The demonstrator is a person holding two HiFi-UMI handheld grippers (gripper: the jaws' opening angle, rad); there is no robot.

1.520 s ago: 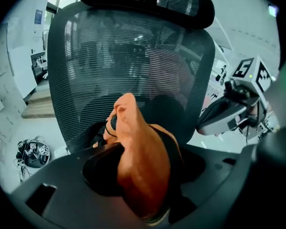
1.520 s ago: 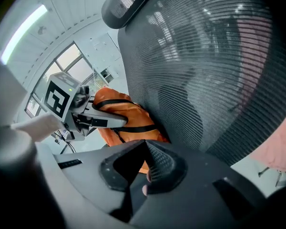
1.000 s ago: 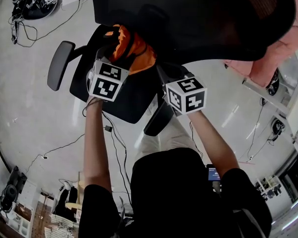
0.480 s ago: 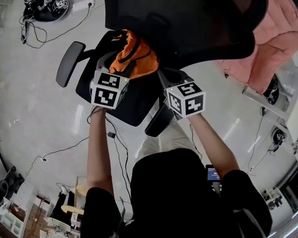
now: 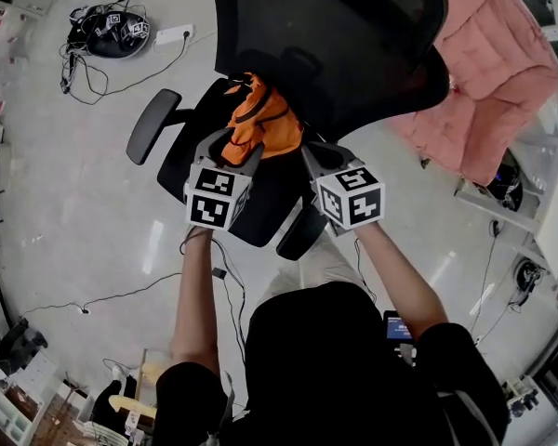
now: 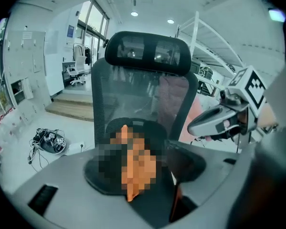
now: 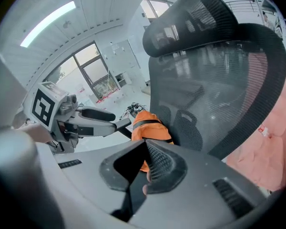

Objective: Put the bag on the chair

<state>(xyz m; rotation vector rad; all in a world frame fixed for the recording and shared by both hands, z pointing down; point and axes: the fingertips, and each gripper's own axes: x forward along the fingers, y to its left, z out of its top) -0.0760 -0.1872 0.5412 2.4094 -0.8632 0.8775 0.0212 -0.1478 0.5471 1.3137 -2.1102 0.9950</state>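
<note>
Orange bag [image 5: 265, 124] already sits on the chair [image 5: 325, 35], so I'd call this the letting-go stage.

Going left to right: a pile of cables [image 5: 112, 40] on the floor, well away from everything, then the chair's armrest [image 5: 153, 124]. The left gripper [image 5: 231, 149] has its jaws spread wide, with the bag showing in the gap just ahead, propped against the backrest at the rear of the seat. I can't tell if the tips touch the fabric. The right gripper [image 5: 324, 154] sits beside the bag's other side with its pads pressed together, and I can't see anything held in them. Off to the right there's a pink jacket [image 5: 488, 82]. My guess for the next move is backing both grippers straight off without snagging a strap, since the bag looks a bit slumped.
</note>
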